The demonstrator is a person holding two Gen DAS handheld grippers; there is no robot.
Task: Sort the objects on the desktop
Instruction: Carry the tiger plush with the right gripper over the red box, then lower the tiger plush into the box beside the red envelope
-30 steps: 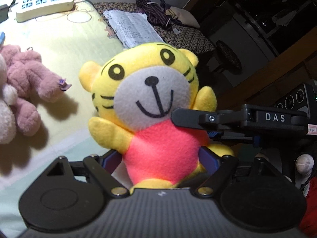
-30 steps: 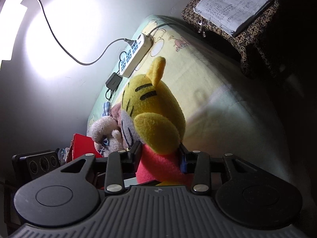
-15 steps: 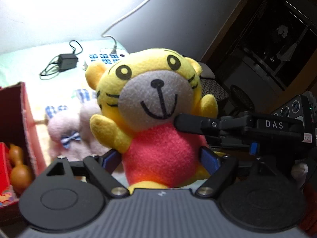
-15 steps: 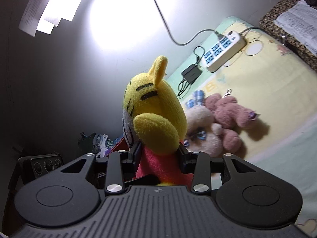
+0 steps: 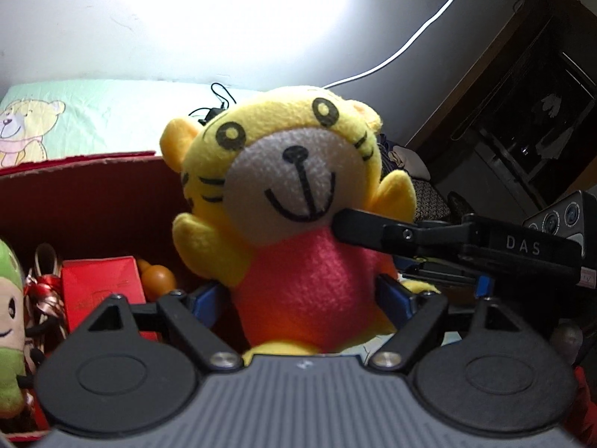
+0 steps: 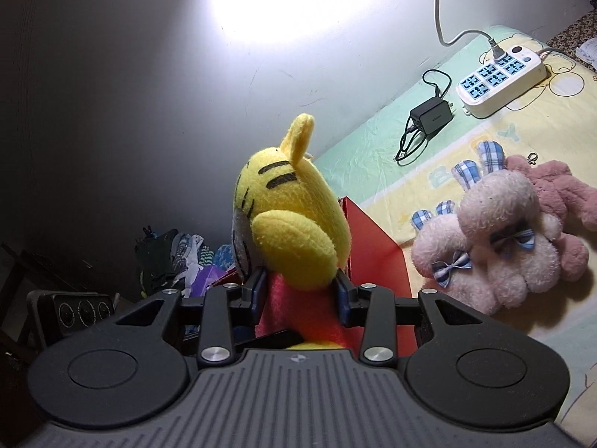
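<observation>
I am holding the tiger toy [image 5: 298, 224] with both grippers at once. The left gripper [image 5: 304, 298] is pinching the toy's red belly from both sides, its blue pads [image 5: 209, 298] pressing into the plush, so the jaws are closed down to the width of the body. The right gripper [image 6: 300, 291] is squeezing the same toy [image 6: 287, 224] across its sides just under the yellow arm, jaws likewise closed on the fabric; in the left view I am seeing its black finger [image 5: 373, 226] lying against the toy's cheek. The toy is sitting upright, off the surface, above the near edge of the red box [image 5: 93, 201]. Inside the box I am seeing a red packet [image 5: 100, 287], an orange gourd [image 5: 158, 280] and a green-hooded doll [image 5: 9, 321]. In the right view the box wall [image 6: 373, 254] is showing just behind the toy, and beyond it two pale pink plush toys [image 6: 496, 239] and a darker pink plush [image 6: 559, 190] are lying on the yellow-green bed sheet [image 6: 391, 138], with a charger [image 6: 431, 115] and a power strip [image 6: 500, 78] further back by the wall.
</observation>
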